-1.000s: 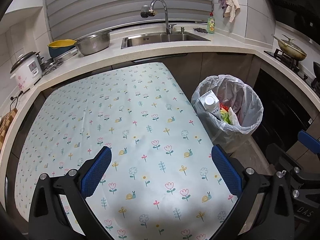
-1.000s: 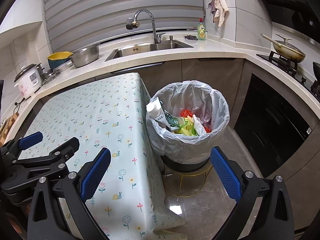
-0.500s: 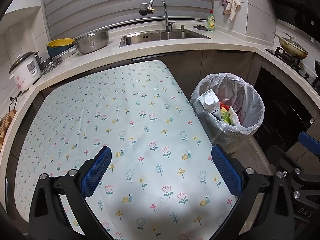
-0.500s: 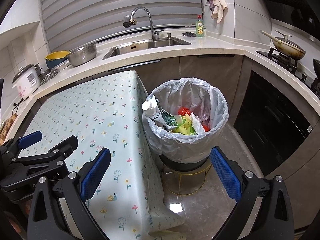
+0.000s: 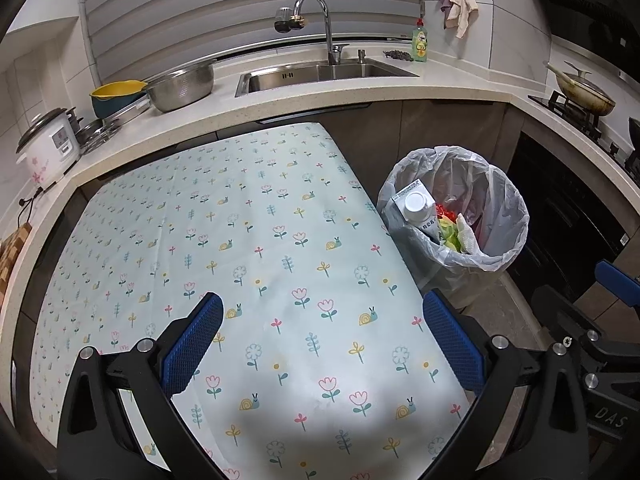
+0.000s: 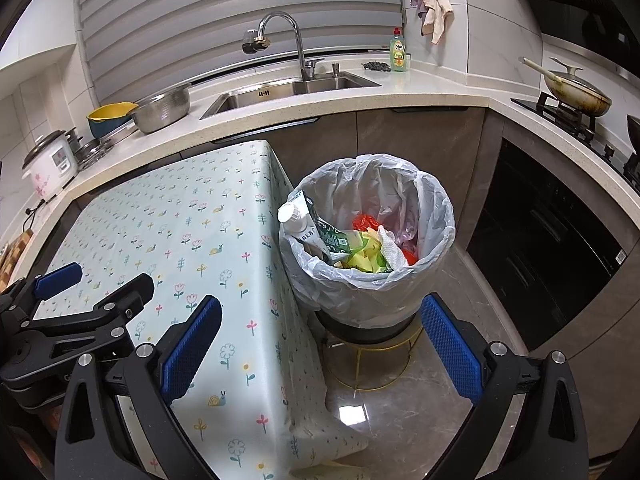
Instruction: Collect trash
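So the trash is pretty much all in the bin (image 6: 372, 280) at this point. It sits on the floor just beside the right edge of the table (image 5: 248, 240), lined with a pale plastic bag (image 6: 436, 208). The biggest piece in there is a milk carton (image 6: 304, 224), leaning against the table-side wall of the bin. Its long axis runs tilted, bottom buried in the pile, white cap end poking up and out toward the table, just over the rim. Next to it there's crumpled white paper (image 6: 390, 244), some yellow-green scraps (image 6: 368, 256) and something red (image 6: 364, 222) further back.

Both tongs are empty with their jaws spread wide: left tongs (image 5: 322, 344) hover over the floral tablecloth, right tongs (image 6: 320, 344) hang over the floor in front of the bin, on the table's corner side. Nothing clamped in either.

My read: the collecting step looks done, or very close. I can't spot any loose trash on the table in either view. If there is a next move, I'd guess it's either scanning for a stray bit out of frame or dealing with the bag itself, which would mean pinching that thin rim without tearing it. That carton sticking up could snag if the bag gets gathered.
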